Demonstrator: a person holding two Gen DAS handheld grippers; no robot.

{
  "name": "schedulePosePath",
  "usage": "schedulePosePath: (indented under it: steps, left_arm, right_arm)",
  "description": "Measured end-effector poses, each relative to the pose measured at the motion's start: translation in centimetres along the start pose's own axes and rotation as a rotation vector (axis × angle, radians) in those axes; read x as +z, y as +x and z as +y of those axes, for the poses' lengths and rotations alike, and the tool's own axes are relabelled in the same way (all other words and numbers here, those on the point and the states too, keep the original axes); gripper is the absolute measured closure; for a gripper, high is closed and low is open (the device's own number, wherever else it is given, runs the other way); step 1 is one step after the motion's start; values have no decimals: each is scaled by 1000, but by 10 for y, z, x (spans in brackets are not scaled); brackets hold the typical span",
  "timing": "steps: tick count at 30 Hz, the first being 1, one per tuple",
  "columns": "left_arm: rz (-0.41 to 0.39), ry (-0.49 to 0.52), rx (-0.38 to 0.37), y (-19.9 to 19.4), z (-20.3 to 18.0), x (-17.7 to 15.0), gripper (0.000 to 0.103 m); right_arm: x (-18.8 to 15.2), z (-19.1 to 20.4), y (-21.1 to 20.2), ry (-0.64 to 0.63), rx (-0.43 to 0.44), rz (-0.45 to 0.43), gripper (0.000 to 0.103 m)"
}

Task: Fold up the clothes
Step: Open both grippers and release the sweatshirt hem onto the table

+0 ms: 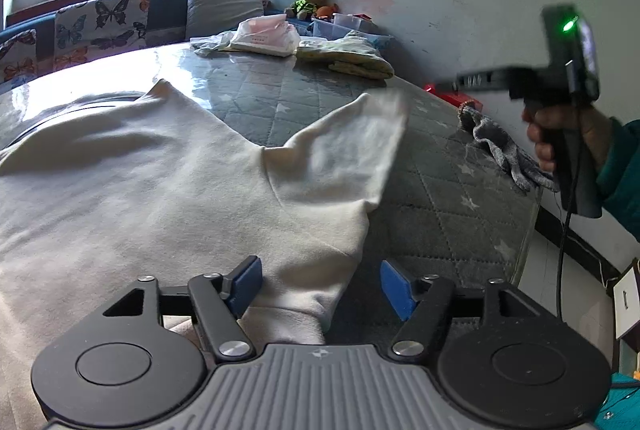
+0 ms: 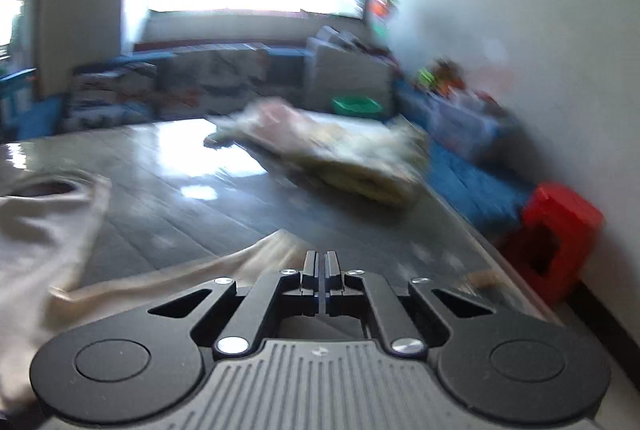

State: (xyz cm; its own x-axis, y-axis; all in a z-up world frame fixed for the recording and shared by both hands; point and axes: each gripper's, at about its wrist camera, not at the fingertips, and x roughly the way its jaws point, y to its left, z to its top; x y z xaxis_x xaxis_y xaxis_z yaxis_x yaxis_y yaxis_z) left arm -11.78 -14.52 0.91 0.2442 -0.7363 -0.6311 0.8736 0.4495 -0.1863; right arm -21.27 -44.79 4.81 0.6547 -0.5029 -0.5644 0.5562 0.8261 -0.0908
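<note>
Cream-white soft-knit garment [image 1: 160, 181] lies spread flat on the grey quilted star-print mattress [image 1: 440, 197], covering its near-left part; one short sleeve [image 1: 352, 145] points toward the right edge, and the neck opening shows in the right wrist view. Left gripper [image 1: 320, 288] sits low over the garment's near corner by the sleeve, blue pads apart, cloth lying between them but not pinched. Right gripper [image 2: 321, 266], held in a hand [image 1: 560, 137] above the mattress's right edge, has its jaws pressed together with nothing seen between them; its view is motion-blurred. Bare quilted surface is open between the sleeve and the right edge and across the middle toward the far end. Near the right edge lies a crumpled grey knitted item [image 1: 504, 149]. At the far end sit folded yellowish cloths [image 1: 352, 57] and a white plastic bag [image 1: 264, 37]. Beyond the far corner, a clear plastic bin [image 1: 344, 23], contents unclear. Red plastic stool [image 2: 556, 230] stands beside the right edge.
</note>
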Motion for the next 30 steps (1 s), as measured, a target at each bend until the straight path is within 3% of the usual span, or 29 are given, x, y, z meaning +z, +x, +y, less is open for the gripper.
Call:
schedulePosePath:
  steps: [2, 4, 12, 14, 18, 25, 30]
  left_arm:
    - [1, 4, -1, -1, 0, -1, 32]
    - [2, 2, -3, -1, 0, -1, 32]
    - [4, 7, 5, -1, -2, -2, 30]
    - [5, 5, 6, -1, -2, -2, 30]
    - [1, 9, 3, -2, -1, -4, 28]
    - [-2, 27, 2, -3, -4, -7, 23]
    - [-2, 16, -3, -2, -6, -7, 19]
  right_arm:
    - [-8, -9, 9, 26, -11, 52, 101]
    - [-10, -10, 9, 36, 32, 66, 98]
    - [8, 40, 29, -65, 205, 65, 82]
    - [10, 49, 45, -84, 215, 88, 73]
    - [8, 52, 71, -113, 156, 107, 72]
    - [21, 27, 87, -56, 83, 110, 68]
    - [11, 36, 54, -80, 208, 103, 61]
